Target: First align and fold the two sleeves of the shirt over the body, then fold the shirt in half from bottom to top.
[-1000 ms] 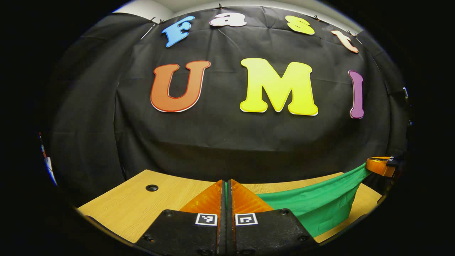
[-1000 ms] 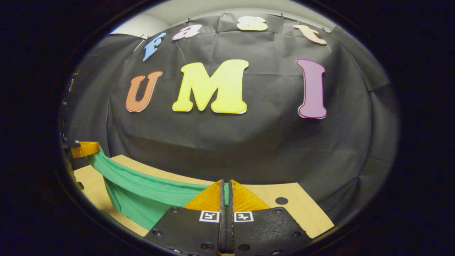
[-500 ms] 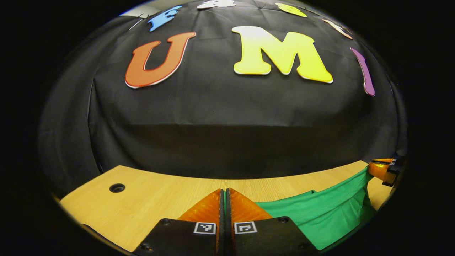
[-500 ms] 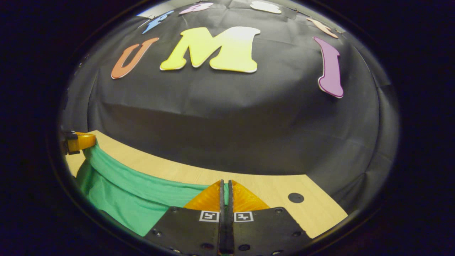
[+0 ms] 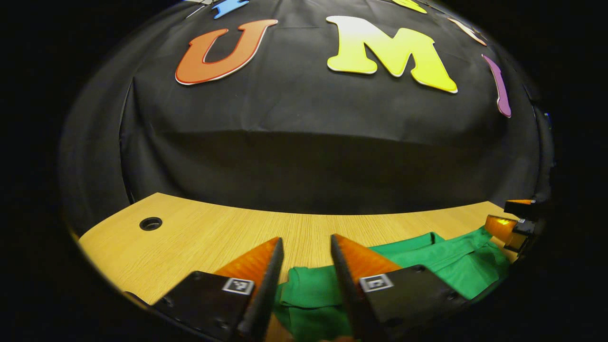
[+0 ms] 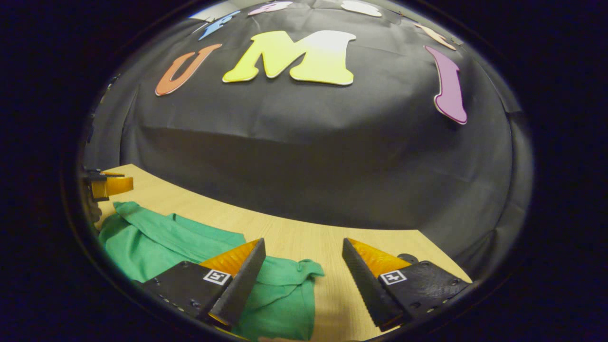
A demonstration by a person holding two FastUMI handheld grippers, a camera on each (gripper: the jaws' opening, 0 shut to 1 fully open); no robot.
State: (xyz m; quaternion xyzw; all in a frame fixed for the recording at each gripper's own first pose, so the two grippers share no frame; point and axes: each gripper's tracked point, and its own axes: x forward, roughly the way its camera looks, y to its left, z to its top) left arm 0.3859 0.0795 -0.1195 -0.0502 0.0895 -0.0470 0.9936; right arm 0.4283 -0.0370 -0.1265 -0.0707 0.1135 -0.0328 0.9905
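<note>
Fingers of both grippers spread wide, green shirt (image 6: pixel 190 240) loose on table (image 5: pixel 199 232), near edge cut off

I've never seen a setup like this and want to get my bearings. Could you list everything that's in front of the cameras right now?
Green fabric shirt: one, green, lying crumpled on the table, seen in the right gripper view at.
Light wooden table: one, pale wood, under the shirt.
Round cable holes in the tabletop: two, dark, one near each far corner.
Black cloth wall: one, black, behind the table.
Left gripper: one, jaws open over the shirt's edge, holding nothing.
Right gripper: one, jaws open above the shirt and bare table, holding nothing.
</note>
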